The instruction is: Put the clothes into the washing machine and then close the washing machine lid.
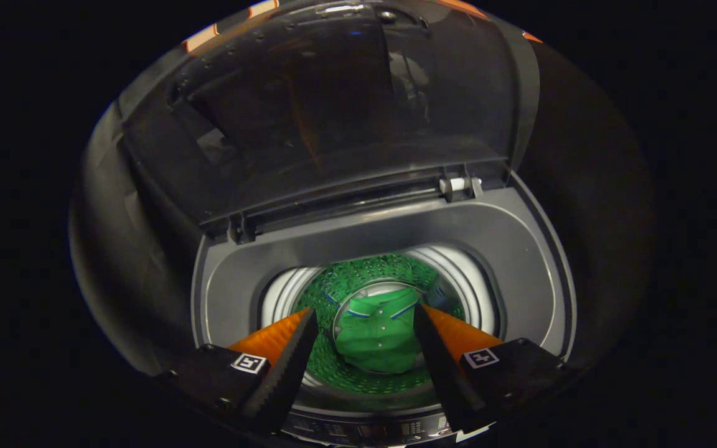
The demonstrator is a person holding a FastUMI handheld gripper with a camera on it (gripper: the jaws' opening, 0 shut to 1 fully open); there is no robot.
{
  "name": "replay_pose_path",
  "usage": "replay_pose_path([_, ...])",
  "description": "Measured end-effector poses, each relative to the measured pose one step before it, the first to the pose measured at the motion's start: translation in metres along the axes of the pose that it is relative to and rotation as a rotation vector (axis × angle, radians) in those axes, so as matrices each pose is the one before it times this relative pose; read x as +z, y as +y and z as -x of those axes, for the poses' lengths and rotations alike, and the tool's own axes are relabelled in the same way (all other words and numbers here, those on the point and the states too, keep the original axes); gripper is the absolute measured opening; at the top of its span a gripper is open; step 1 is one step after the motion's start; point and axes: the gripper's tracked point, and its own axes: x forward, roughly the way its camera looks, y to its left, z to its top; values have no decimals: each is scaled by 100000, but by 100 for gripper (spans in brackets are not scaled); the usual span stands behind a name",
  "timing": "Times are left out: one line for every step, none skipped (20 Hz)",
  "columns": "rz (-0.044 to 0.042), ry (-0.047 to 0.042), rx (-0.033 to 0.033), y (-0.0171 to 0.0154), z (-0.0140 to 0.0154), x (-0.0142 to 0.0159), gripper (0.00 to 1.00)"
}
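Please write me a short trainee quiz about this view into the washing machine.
1. True or false: the dark translucent lid of the grey top-loading washing machine stands raised.
2. Where does the green garment with buttons lie? A) over the rim B) down in the drum C) clamped in the fingers
3. Fill in: the gripper fingers are ____.

Key: 1 true; 2 B; 3 open, holding nothing, above the drum.

Green shirt (376,339) in drum, lid (333,112) up
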Motion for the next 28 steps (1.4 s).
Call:
replay_pose_path([1266, -1440, 91, 97, 796, 573, 99])
replay_pose_path([1315, -1133, 212, 142, 757, 521, 99])
replay_pose_path([1108, -1191, 421, 193, 639, 429, 99])
replay_pose_path([1190, -1009, 274, 177, 583, 471, 99])
replay_pose_path([1085, -1238, -615, 32, 609, 461, 99])
replay_pose_path([916, -1417, 33, 8, 560, 401, 99])
replay_pose_path([86, -1384, 577, 218, 765, 515, 99])
replay_pose_path([-177, -1117, 317, 257, 798, 599, 99])
replay_pose_path([194, -1589, 256, 112, 573, 515, 99])
replay_pose_path([687, -1465, 182, 72, 564, 550, 99])
replay_pose_path([656, -1343, 125, 24, 494, 557, 99])
replay_pose_path([158, -1201, 616, 231, 459, 568, 99])
replay_pose_path([331, -1228, 161, 38, 498, 562, 99])
replay_pose_path([598, -1844, -403, -67, 309, 799, 99])
replay_pose_path([391, -2085, -108, 194, 379, 775, 99])
replay_pose_path([177, -1851, -146, 94, 372, 1072, 99])
replay_pose_path([17, -2117, 155, 57, 281, 1029, 98])
replay_pose_path([235, -2370, 105, 154, 222, 1319, 99])
replay_pose_path([50, -2586, 359, 108, 56, 1368, 98])
replay_pose_path([-21, -2716, 872, 317, 130, 1589, 98])
replay_pose_path([638, -3295, 788, 338, 177, 1659, 98])
replay_pose_path([1536, -3863, 625, 216, -106, 1912, 98])
replay_pose_path([2473, -2716, -212, 54, -130, 1620, 98])
replay_pose_path([2325, -2292, -326, 1, -235, 1258, 98])
replay_pose_path([1199, -2378, 27, 255, -476, 1162, 98])
replay_pose_path([-54, -2066, 334, 212, -357, 1167, 98])
replay_pose_path([-752, -1614, 306, 284, -673, 1141, 98])
replay_pose_path([-1173, -1252, 167, 81, -604, 1076, 98])
